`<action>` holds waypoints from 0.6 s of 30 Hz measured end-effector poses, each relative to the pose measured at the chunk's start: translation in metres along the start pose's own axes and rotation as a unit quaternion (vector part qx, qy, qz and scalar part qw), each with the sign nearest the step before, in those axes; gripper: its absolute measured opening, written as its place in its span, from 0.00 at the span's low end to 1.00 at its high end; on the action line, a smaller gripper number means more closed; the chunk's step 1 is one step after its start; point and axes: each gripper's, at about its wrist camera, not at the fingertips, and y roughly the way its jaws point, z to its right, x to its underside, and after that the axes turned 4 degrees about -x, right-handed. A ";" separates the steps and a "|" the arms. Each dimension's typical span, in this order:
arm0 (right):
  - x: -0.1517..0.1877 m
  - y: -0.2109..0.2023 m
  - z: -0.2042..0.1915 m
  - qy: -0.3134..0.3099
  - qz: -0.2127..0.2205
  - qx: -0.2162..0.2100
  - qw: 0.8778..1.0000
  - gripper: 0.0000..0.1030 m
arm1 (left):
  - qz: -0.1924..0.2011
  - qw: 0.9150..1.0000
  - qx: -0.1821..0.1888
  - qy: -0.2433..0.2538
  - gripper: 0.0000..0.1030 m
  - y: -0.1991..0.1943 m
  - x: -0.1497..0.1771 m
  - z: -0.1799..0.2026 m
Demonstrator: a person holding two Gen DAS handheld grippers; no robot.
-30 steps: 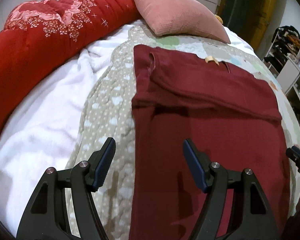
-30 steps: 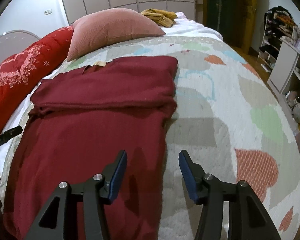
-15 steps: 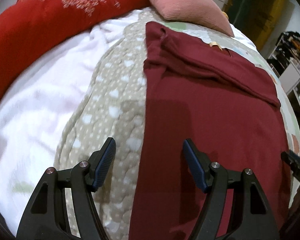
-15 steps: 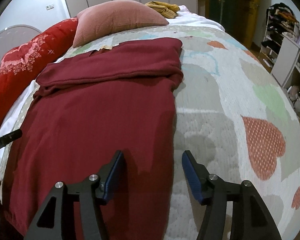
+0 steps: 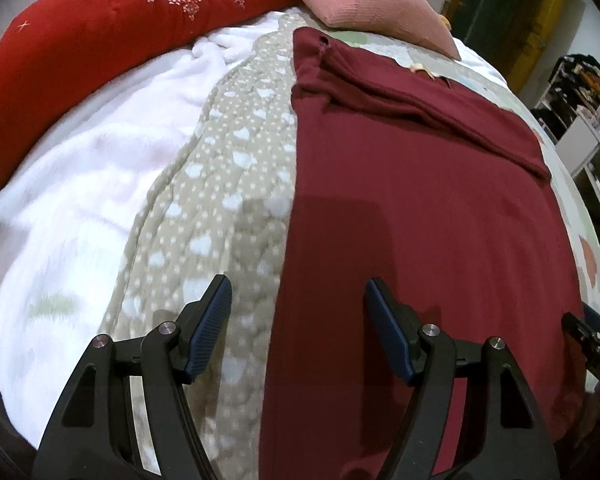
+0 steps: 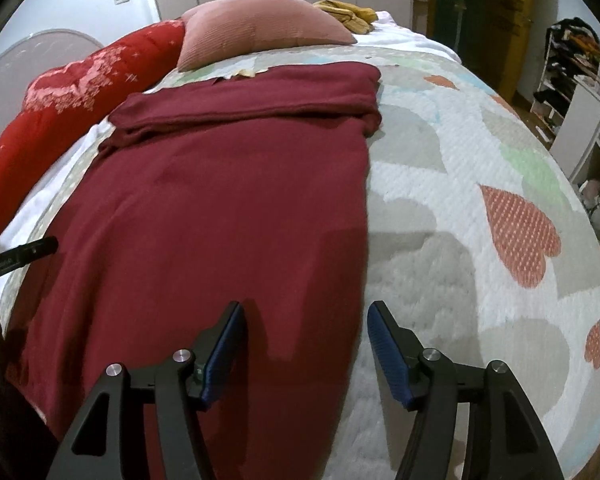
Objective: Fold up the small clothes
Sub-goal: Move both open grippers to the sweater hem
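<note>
A dark red garment (image 5: 420, 208) lies flat on the bed, its far part folded over into a thick band (image 5: 412, 92). It also shows in the right wrist view (image 6: 220, 208) with the folded band (image 6: 252, 96) at the far end. My left gripper (image 5: 298, 300) is open and empty, low over the garment's near left edge. My right gripper (image 6: 304, 320) is open and empty, low over the garment's near right edge. The right gripper's tip (image 5: 588, 340) shows at the right of the left wrist view.
The bed has a patterned quilt (image 6: 480, 184) with hearts and a dotted beige border (image 5: 220, 208). A white fleece blanket (image 5: 88, 176) and a red floral quilt roll (image 5: 112, 28) lie to the left. A pink pillow (image 6: 260, 28) sits at the head. Shelves (image 6: 580, 88) stand to the right.
Both grippers have moved nearer and lower toward the garment's near corners, staying open. The garment has not moved.
</note>
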 end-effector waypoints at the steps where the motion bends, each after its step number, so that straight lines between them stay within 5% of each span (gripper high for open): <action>1: 0.003 -0.002 -0.001 0.001 0.000 -0.003 1.000 0.61 | -0.004 1.000 0.004 0.002 0.69 -0.002 0.004 -0.001; 18: 0.063 -0.040 0.011 0.022 -0.021 -0.065 0.997 0.64 | -0.033 0.998 0.036 0.033 0.69 -0.040 0.065 -0.008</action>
